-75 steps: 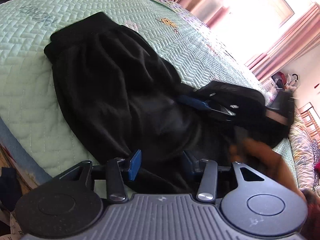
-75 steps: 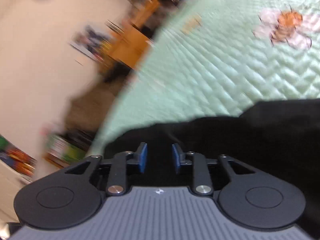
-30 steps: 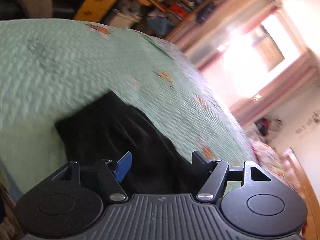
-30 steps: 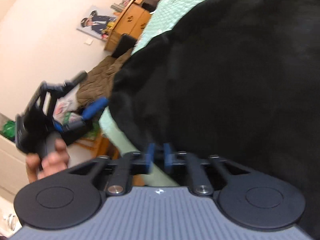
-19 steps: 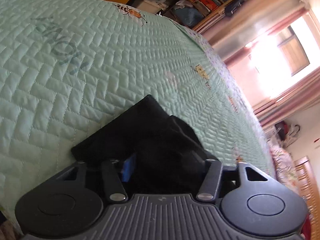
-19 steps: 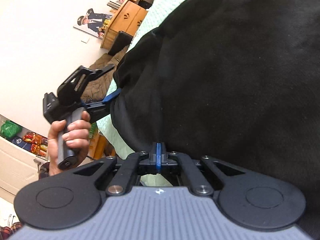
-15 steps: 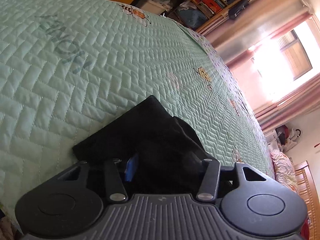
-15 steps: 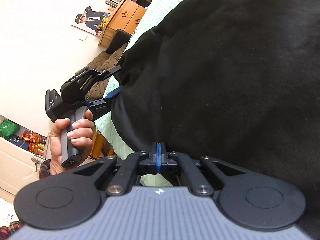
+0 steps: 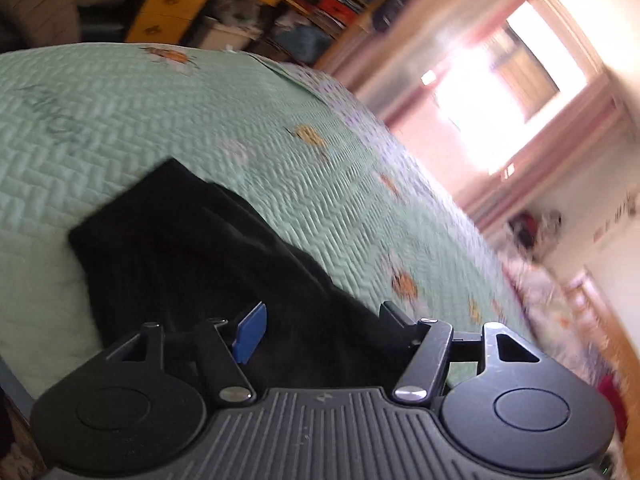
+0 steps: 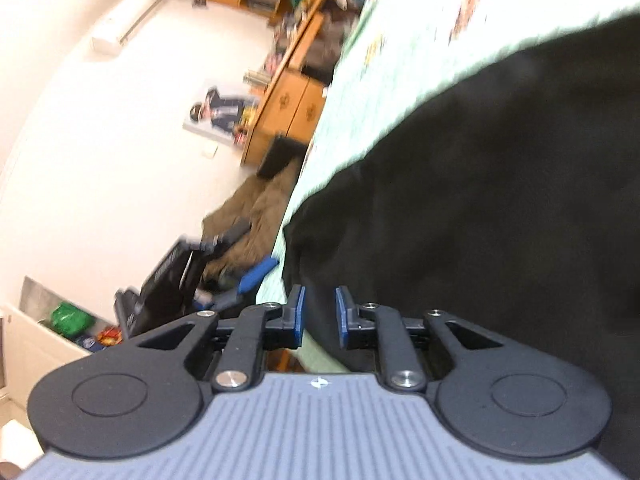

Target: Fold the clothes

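In the left wrist view the left gripper [image 9: 320, 316] now stands wide over the black garment [image 9: 192, 248] bunched near the bed's [image 9: 280, 128] near edge, having let go, and in the right wrist view the right gripper [image 10: 320, 314], pinched shut half a second ago, has parted narrowly off the hem, so this fold looks laid.

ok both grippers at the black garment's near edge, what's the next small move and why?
Probably close the right gripper on the hem. Its jaws stand apart with the edge of the black garment lying between them, so nothing is pinched. The left gripper is open too, wide, over the same cloth on the green quilt. A fold likely needs the edge held first.
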Demonstrator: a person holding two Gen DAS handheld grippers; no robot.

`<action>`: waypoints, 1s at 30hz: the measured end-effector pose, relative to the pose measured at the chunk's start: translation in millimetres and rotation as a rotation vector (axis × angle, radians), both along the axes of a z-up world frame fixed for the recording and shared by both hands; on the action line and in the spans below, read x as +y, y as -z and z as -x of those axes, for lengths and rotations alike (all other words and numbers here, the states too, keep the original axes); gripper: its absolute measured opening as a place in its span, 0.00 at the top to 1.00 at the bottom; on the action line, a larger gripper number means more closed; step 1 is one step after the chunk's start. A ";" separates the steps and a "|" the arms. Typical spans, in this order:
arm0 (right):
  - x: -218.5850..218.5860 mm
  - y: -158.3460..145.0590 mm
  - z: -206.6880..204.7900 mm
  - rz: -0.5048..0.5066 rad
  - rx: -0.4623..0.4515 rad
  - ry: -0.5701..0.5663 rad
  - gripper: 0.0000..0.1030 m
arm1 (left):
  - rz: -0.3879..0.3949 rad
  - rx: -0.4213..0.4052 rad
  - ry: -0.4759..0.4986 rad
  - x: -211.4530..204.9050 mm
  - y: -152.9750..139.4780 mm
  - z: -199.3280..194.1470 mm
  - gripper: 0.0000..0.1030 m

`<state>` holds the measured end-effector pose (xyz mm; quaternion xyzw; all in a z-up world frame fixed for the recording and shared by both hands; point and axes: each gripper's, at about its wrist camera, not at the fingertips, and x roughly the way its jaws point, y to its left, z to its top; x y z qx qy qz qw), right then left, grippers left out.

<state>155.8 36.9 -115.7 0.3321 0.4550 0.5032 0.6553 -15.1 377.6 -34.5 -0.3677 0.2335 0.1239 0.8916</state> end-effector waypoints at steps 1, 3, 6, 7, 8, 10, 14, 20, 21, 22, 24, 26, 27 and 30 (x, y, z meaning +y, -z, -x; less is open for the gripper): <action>-8.6 -3.1 -4.0 0.009 -0.017 0.030 0.71 | -0.015 0.009 0.037 -10.2 0.8 -4.7 0.37; -25.2 -8.7 -12.3 0.025 -0.051 0.092 0.65 | -0.040 0.022 0.111 -31.7 4.1 -14.5 0.37; -44.0 -9.4 -34.2 -0.012 -0.032 0.185 0.63 | -0.089 0.051 0.220 -65.3 11.2 -32.2 0.37; -45.5 -11.3 -43.0 -0.005 -0.051 0.204 0.62 | -0.099 0.055 0.252 -75.2 13.2 -38.4 0.37; -46.2 -13.6 -52.0 0.006 -0.075 0.221 0.62 | -0.107 0.058 0.278 -83.3 15.7 -45.2 0.37; -36.2 -20.3 -68.6 0.082 -0.162 0.218 0.59 | -0.119 0.072 0.313 -96.1 21.7 -59.6 0.35; -13.5 -20.2 -104.8 0.159 -0.207 0.093 0.51 | -0.079 0.178 0.294 -102.3 45.5 -83.2 0.34; 4.7 3.2 -150.6 0.136 -0.082 -0.096 0.47 | -0.031 0.172 0.312 -91.7 65.1 -80.3 0.33; 8.0 7.0 -157.9 0.135 -0.065 -0.127 0.47 | -0.025 0.168 0.312 -90.0 66.7 -79.0 0.34; 11.3 10.7 -165.2 0.135 -0.048 -0.157 0.47 | -0.022 0.161 0.312 -88.7 68.2 -77.8 0.34; 17.8 18.1 -179.7 0.133 -0.013 -0.218 0.47 | -0.040 0.148 0.316 -90.9 70.2 -75.9 0.34; 24.6 17.8 -179.3 0.166 -0.039 -0.290 0.46 | -0.064 0.145 0.319 -95.0 70.8 -75.8 0.34; 25.9 15.8 -176.8 0.169 -0.055 -0.321 0.46 | -0.074 0.146 0.319 -96.5 70.3 -76.4 0.34; 27.1 9.4 -169.5 0.141 -0.094 -0.401 0.37 | -0.099 0.151 0.325 -100.6 68.6 -79.7 0.32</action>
